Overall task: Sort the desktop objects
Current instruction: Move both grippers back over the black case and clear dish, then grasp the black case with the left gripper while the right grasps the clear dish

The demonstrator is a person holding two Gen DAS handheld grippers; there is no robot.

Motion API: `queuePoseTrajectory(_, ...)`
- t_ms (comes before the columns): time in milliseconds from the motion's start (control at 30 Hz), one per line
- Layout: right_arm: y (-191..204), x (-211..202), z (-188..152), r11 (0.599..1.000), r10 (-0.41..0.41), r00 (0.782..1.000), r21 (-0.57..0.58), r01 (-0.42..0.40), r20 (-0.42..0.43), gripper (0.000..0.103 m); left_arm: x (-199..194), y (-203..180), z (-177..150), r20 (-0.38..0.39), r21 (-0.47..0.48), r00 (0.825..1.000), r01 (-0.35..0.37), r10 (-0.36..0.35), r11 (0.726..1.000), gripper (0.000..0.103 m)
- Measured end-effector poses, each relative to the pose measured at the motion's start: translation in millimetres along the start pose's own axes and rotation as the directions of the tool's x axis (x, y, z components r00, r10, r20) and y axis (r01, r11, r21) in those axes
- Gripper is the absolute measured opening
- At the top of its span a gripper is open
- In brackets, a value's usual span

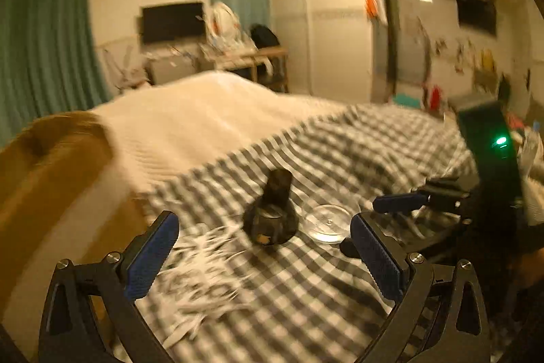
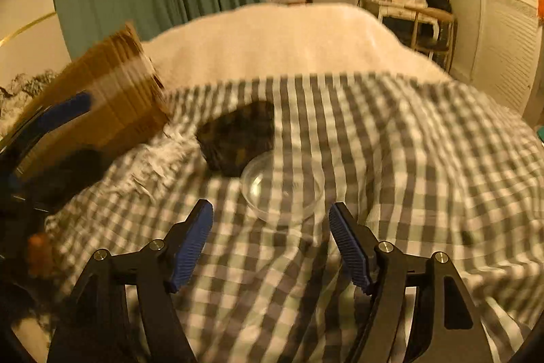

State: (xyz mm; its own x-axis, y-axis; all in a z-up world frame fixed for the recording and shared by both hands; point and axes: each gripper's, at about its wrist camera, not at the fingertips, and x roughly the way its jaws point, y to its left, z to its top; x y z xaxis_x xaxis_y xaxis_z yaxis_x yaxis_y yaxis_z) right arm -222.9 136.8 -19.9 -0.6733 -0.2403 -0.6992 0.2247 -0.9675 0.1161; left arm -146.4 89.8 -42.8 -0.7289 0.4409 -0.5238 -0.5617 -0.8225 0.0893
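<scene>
A dark, bottle-like object (image 1: pixel 272 213) stands on the grey checked cloth (image 1: pixel 306 295), with a clear round dish (image 1: pixel 328 223) just right of it. My left gripper (image 1: pixel 263 220) is open a little short of the dark object, with nothing between its pads. In the right wrist view the clear dish (image 2: pixel 282 189) lies just beyond my open right gripper (image 2: pixel 270 208), and the dark object (image 2: pixel 238 138) sits behind the dish to the left. Both views are blurred.
A brown cardboard box (image 1: pixel 51 193) (image 2: pixel 102 97) stands at the left beside shredded white paper (image 1: pixel 204 278) (image 2: pixel 159 165). A cream blanket (image 1: pixel 204 118) lies beyond the cloth. Each gripper shows in the other's view: right finger (image 1: pixel 397 203), left finger (image 2: pixel 64 111).
</scene>
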Motion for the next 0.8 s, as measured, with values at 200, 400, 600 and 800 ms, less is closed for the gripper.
queuePoseTrajectory(200,-11.0,11.9,3.8,1.0,-0.006,1.0,0.009,0.006,-0.024,0.067,52.3,-6.0,18.0,-0.087,-0.003,0.995,0.042,-0.042,0.999,0.096)
queuePoseTrajectory(400,-3.1,32.1,5.8,0.998,-0.046,0.997,-0.035,0.044,-0.068,0.059,87.4,0.4,18.3,-0.236,-0.047,0.971,0.033,-0.043,0.998,0.04)
queuePoseTrajectory(600,-3.1,13.3,-4.9,0.997,-0.075,0.996,-0.03,0.073,-0.057,0.058,67.3,6.6,23.1,-0.242,-0.132,0.968,0.036,-0.067,0.991,0.029)
queuePoseTrajectory(800,0.5,-26.6,-8.2,0.997,-0.074,0.997,0.017,0.074,-0.039,0.058,22.5,16.3,26.8,-0.235,-0.187,0.97,0.016,-0.061,0.982,0.027)
